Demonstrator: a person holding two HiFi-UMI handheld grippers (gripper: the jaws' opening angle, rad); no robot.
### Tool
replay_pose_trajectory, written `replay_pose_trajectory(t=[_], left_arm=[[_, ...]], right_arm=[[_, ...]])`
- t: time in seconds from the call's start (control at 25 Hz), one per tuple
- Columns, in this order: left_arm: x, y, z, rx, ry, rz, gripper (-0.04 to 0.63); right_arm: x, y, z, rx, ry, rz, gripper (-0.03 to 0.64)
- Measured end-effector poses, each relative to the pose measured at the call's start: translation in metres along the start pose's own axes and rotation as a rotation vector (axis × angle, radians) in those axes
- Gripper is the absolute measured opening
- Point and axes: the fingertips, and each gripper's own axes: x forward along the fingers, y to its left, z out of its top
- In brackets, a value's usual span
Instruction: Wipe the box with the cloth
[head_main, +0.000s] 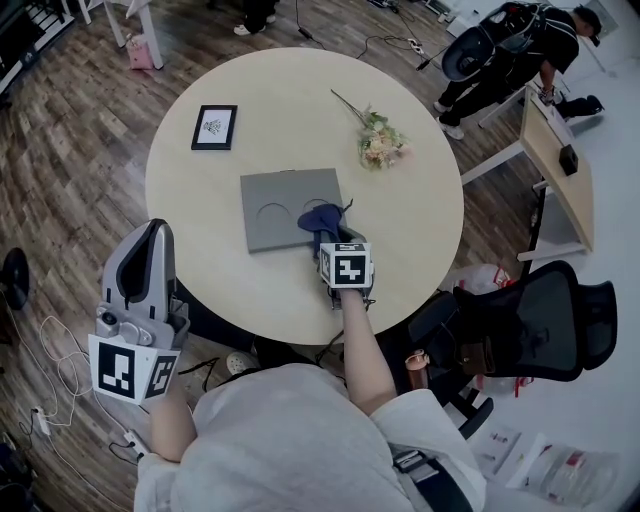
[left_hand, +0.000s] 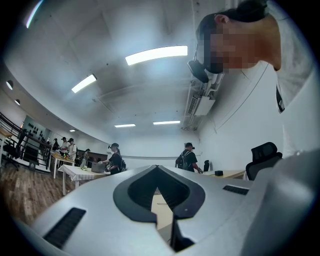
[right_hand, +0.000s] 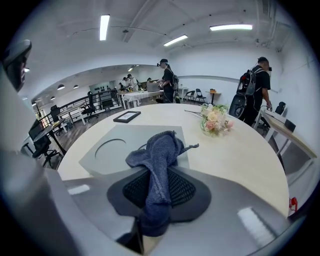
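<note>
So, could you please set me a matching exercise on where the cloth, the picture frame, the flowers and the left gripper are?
1 cloth
2 picture frame
3 flowers
4 left gripper

A held at the table's near-left edge, empty
B flat on the table, far left
C clamped in the right gripper at the box
D on the table, far right

Pairs: 1-C, 2-B, 3-D, 4-A

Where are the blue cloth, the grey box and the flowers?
blue cloth (right_hand: 159, 152): right gripper view, on its bunched middle fold.
grey box (head_main: 268, 212): head view, on the bare left part of its top.
flowers (head_main: 380, 148): head view, on the blossoms.
</note>
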Motion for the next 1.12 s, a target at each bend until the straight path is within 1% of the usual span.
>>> replay_pose_trajectory(t=[0.36,0.52,0.76,0.92,1.12], left_arm=[[0.008,-0.001,-0.001,-0.003,-0.012,-0.01,0.002],[0.016,-0.005,-0.002,-0.004,-0.017,-0.021,0.002],[0.026,-0.011,-0.006,-0.002,-0.019,-0.022,0.002],[0.022,-0.011,-0.005,0.002,-0.018,-0.022,0.002],[0.011,-0.007,0.007,0.01,-0.029,-0.026,0.002]], right_arm=[[-0.006,-0.038,-0.007,0.041,-0.004,-0.069,0.089],[-0.007,-0.047,-0.009,0.075,-0.008,-0.072,0.089],[-0.005,-0.048,-0.008,0.054,-0.01,-0.067,0.089],[-0.009,-0.042,-0.007,0.029,-0.024,-0.065,0.091],[-0.032,-0.003,0.022,-0.005,-0.14,-0.008,0.091]])
